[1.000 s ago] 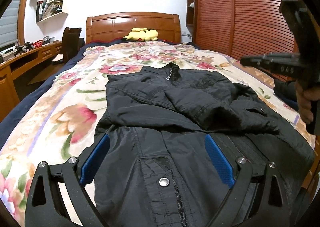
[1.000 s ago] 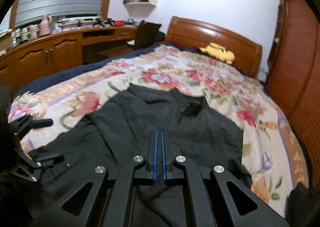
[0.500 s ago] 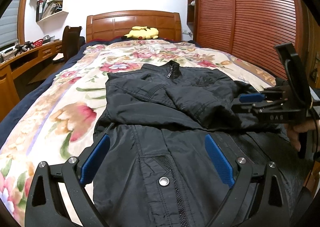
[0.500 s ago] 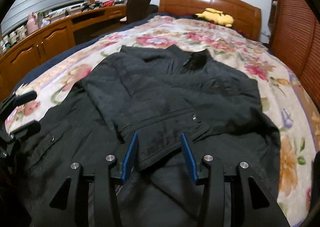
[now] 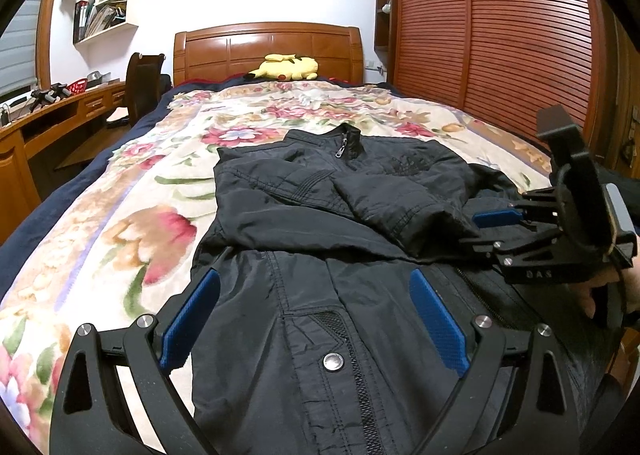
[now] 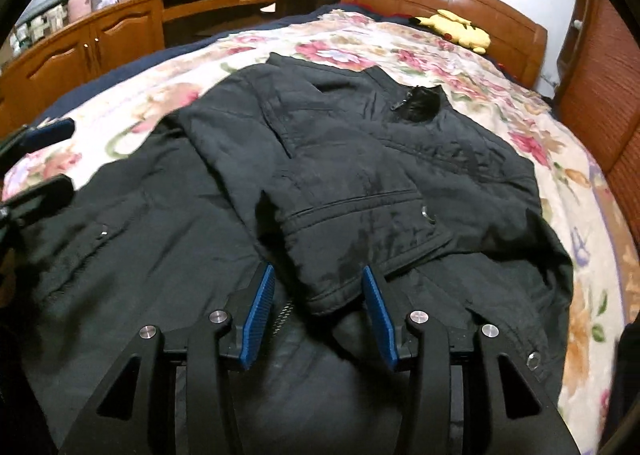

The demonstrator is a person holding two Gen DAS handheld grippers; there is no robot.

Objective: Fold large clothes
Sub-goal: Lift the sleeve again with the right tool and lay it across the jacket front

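Observation:
A black zip-up jacket (image 5: 320, 223) lies front up on the flowered bedspread (image 5: 120, 215), collar toward the headboard. One sleeve (image 6: 352, 215) is folded across its chest. My left gripper (image 5: 316, 323) stands wide open just above the jacket's lower front, with the snap placket between its blue pads (image 5: 192, 319) and nothing pinched. My right gripper (image 6: 320, 307) is open and tilted down at the end of the folded sleeve. The cuff (image 6: 324, 287) lies between its pads without being squeezed. The left wrist view shows the right gripper (image 5: 486, 233) from the side at the jacket's right edge, held by a hand (image 5: 600, 291).
A yellow plush toy (image 5: 286, 69) rests against the wooden headboard (image 5: 268, 43). Slatted wardrobe doors (image 5: 500, 47) run along the bed's right side. A wooden desk (image 6: 120, 27) and a dark chair (image 5: 144, 87) stand to the left. The left gripper (image 6: 48, 161) shows at the right wrist view's left edge.
The right gripper went from shut to open and came down toward the jacket, ending with the sleeve cuff between its pads. The left gripper and the jacket stayed put.

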